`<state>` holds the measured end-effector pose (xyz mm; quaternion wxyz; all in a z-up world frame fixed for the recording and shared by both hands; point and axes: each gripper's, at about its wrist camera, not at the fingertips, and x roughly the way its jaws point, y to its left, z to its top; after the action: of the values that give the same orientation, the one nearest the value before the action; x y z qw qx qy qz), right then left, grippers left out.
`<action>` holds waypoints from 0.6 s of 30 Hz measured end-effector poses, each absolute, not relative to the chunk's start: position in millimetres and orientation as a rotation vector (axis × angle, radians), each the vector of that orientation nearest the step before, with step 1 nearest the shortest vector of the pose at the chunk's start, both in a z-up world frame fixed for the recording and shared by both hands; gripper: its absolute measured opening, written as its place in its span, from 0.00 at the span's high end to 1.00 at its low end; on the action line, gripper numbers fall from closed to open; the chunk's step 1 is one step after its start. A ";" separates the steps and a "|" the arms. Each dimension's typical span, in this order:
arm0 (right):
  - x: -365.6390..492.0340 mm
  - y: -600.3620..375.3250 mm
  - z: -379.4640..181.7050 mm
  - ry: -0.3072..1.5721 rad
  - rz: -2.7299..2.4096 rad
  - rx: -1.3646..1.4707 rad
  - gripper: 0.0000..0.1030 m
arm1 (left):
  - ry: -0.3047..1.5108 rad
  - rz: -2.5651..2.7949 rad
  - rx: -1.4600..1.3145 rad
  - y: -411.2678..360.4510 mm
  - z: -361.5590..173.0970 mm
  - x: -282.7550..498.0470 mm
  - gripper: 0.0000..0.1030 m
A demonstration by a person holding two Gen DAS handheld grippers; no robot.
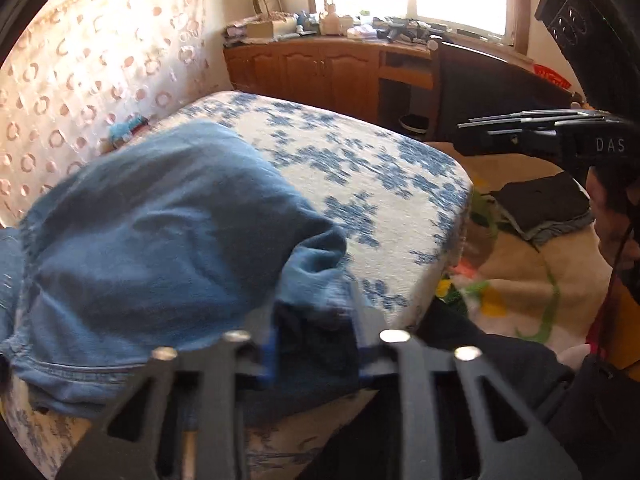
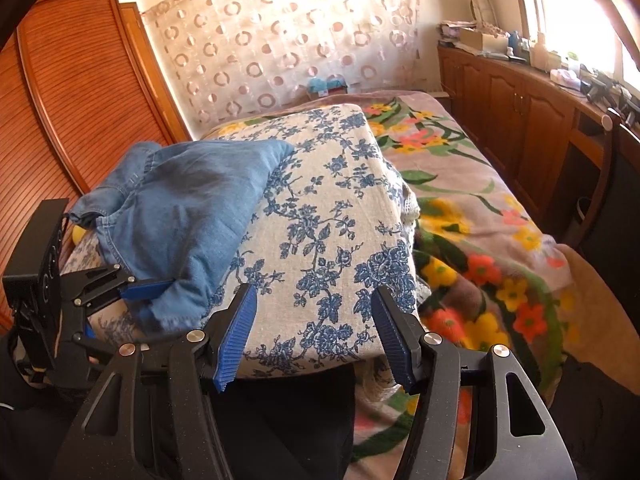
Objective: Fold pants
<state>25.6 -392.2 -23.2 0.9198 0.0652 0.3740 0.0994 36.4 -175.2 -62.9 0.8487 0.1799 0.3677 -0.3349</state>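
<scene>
Right wrist view: the blue denim pants [image 2: 188, 204] lie bunched on the left part of a blue-flowered cloth [image 2: 320, 216] that covers a raised pad on the bed, with a flowered blanket [image 2: 480, 240] to the right. The left gripper [image 2: 154, 286] enters from the near left, its blue pads closed on the near edge of the denim. The right gripper [image 2: 314, 338] hangs above the near edge of the cloth, jaws well apart and nothing between them.

Left wrist view: the pants [image 1: 160, 220] fill the left and centre of the frame (much blurred), and the left gripper [image 1: 316, 344] has a fold of denim nipped between its narrowly set pads. The right gripper [image 1: 520, 132] shows at the far right, clear of the garment.

Risk, as a judgement: the hold takes only a small fold at the edge, so a lift or pull may let the heavy denim slip out. With one gripper alone engaged, the bunched garment may drag across the pad rather than spread, or pull the flowered cloth askew.
</scene>
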 end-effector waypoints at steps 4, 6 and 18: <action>30.8 -392.5 -23.1 0.761 0.204 0.134 0.41 | 0.727 -0.714 0.276 -152.6 -35.0 42.6 0.87; 37.1 -389.8 -20.1 0.747 0.210 0.123 0.41 | 0.673 -0.684 0.225 -132.8 -11.7 44.9 0.88; 135.0 -324.5 -21.1 0.707 0.376 0.088 0.41 | 0.568 -0.498 -0.017 -8.8 44.2 80.1 0.89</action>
<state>135.0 -324.5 -21.1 0.9200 0.0427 0.3440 0.1828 80.1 -8.8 44.2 0.9296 -0.0082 0.2771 -0.2431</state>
